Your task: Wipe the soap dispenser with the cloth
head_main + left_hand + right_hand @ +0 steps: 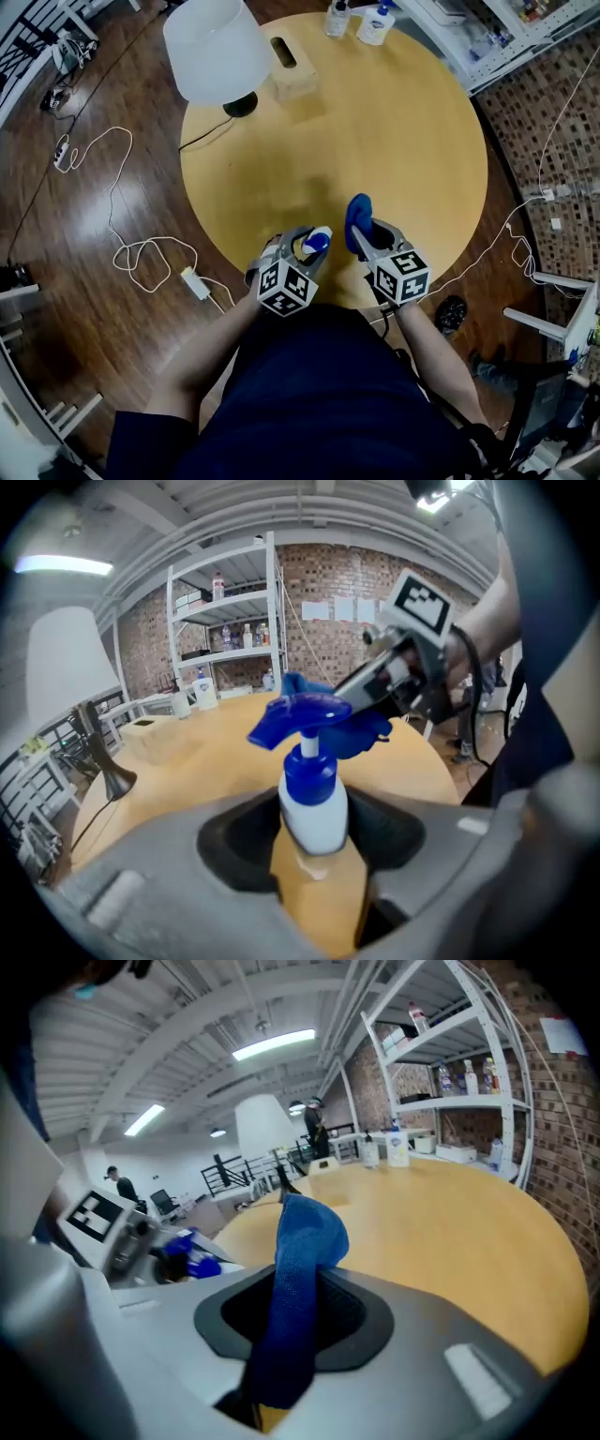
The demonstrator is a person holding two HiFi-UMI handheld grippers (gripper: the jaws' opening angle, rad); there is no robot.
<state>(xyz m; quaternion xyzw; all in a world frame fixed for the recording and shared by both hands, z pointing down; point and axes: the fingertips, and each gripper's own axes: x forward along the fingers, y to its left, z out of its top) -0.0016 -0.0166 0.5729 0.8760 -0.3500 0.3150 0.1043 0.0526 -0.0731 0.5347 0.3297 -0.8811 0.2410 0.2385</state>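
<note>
You're holding the dispenser [312,808] in the left gripper [314,834] and the cloth [305,1241] in the right gripper [295,1321], with the two side by side over the near edge of the table [412,141].

Left fingers are clamping narrow on the white body, just under the blue collar, and the pump head is sticking out past the tips. It's looking small, light, smooth and likely slippery, so you're right to be gripping the body and not the pump, which could press down. The body isn't see-through, so I'm not seeing the fill. Right fingers are pinching the cloth, which is soft and limp, its free end flopping beyond the tips toward the pump. That's the part to wipe with.
</note>
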